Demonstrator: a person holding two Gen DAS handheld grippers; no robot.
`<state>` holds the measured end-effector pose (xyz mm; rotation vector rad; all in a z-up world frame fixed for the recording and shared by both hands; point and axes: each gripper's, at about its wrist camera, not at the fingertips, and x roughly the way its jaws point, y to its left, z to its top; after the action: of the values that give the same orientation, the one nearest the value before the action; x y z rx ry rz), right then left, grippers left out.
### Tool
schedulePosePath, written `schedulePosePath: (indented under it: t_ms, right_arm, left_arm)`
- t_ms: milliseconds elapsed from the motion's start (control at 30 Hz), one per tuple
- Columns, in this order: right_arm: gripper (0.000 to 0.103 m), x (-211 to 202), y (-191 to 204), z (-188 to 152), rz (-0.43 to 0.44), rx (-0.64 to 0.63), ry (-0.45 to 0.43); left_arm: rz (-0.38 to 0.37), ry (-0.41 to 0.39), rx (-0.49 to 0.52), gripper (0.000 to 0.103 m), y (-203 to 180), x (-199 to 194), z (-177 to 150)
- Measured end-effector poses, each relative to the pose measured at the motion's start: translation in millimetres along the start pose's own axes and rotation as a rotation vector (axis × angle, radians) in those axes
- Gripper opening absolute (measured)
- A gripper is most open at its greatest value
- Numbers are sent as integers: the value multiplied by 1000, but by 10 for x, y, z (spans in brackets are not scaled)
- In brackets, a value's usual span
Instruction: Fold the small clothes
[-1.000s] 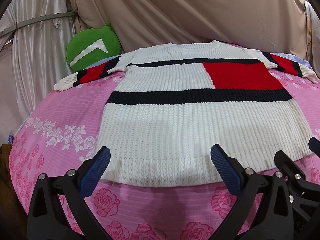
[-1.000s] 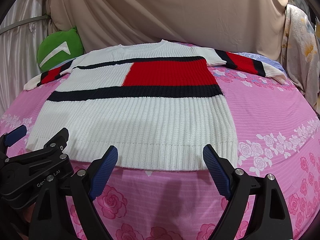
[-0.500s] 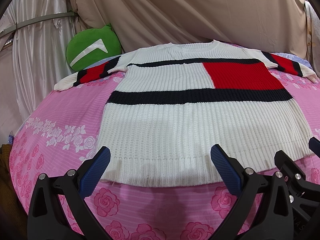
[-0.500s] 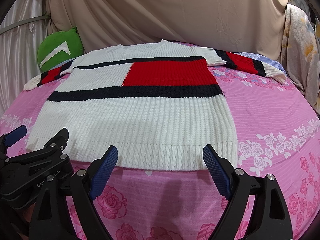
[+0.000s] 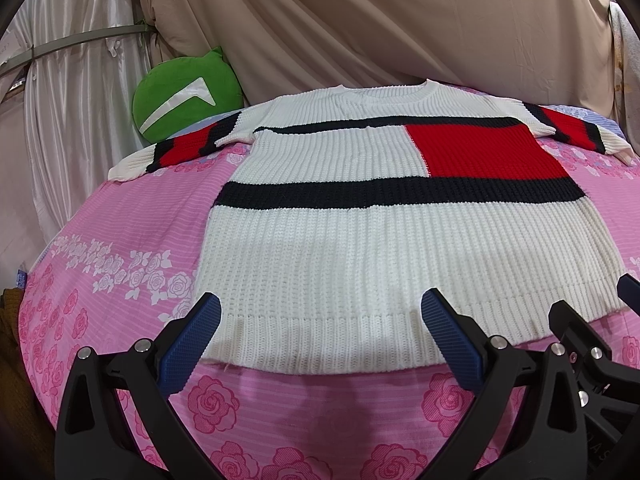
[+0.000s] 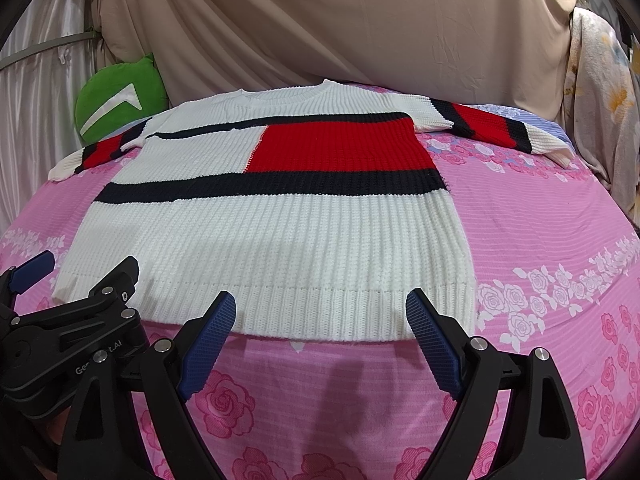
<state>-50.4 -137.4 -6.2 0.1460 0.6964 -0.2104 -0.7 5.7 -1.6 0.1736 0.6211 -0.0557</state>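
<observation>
As both sets of fingers stand spread wide with nothing between them, no hold taken yet. Left gripper poised just short of the hem, toward its left half; right gripper likewise toward the right half, beside the other tool. Sweater spread flat, front up, on the bed, sleeves out to either side. Chunky ribbed knit: judged soft, limp, fairly heavy, not slippery, apt to sag and stretch if lifted by one point. Best taken at the ribbed hem corners or at the sleeve ends. White body, two dark bands, red block, red-and-dark sleeves. Green cushion behind.
</observation>
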Motion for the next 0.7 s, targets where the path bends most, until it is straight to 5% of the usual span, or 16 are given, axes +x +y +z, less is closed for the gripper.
schedulePosePath:
  t_ms: [100, 267, 467, 700]
  right_arm:
    - [85, -7, -21, -9, 34, 6, -5]
    - [85, 69, -450, 133, 215, 140, 52]
    - [85, 458, -1779, 713, 5, 259, 4]
    - [86, 1212, -3543, 1458, -78, 579, -39]
  left_arm:
    - [-23, -1, -11, 98, 31, -5, 5]
    - [-132, -2, -68, 98, 192, -23, 20]
    - [-115, -31, -43, 98, 388, -56, 171]
    - [-170, -87, -99, 98, 706, 32, 604]
